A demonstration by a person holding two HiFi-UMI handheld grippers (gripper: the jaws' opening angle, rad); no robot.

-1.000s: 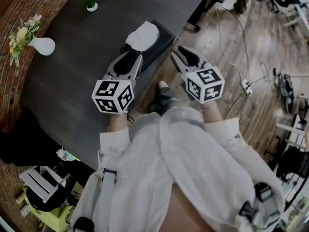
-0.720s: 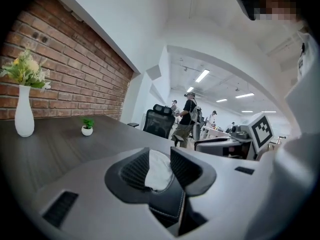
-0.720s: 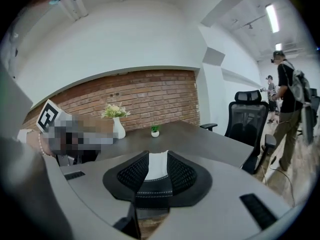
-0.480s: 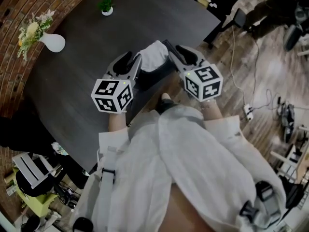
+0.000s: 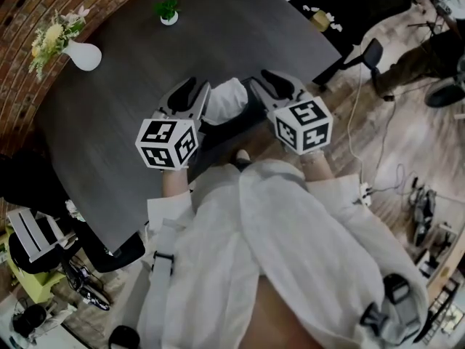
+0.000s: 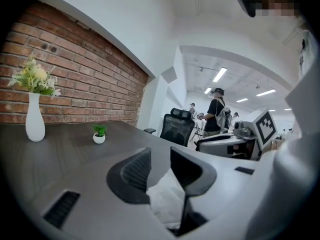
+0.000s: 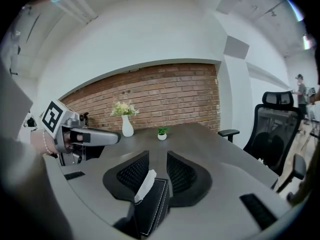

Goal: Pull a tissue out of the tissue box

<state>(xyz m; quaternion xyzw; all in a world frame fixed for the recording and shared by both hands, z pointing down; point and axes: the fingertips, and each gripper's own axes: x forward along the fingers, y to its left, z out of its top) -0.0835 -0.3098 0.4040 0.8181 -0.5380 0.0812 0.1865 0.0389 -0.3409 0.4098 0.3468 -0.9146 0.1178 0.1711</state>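
On the table [image 5: 109,115], tissue box [image 7: 152,209] holds tissue [image 7: 145,185].

The person's white-sleeved forearms [image 5: 317,167] reach forward side by side. The grey plastic left gripper [image 5: 193,91] and the grey plastic right gripper [image 5: 266,81], each bearing a black-and-white marker cube, point ahead and slightly downward, tips angled toward each other. Both pairs of dark ribbed jaws stand apart.
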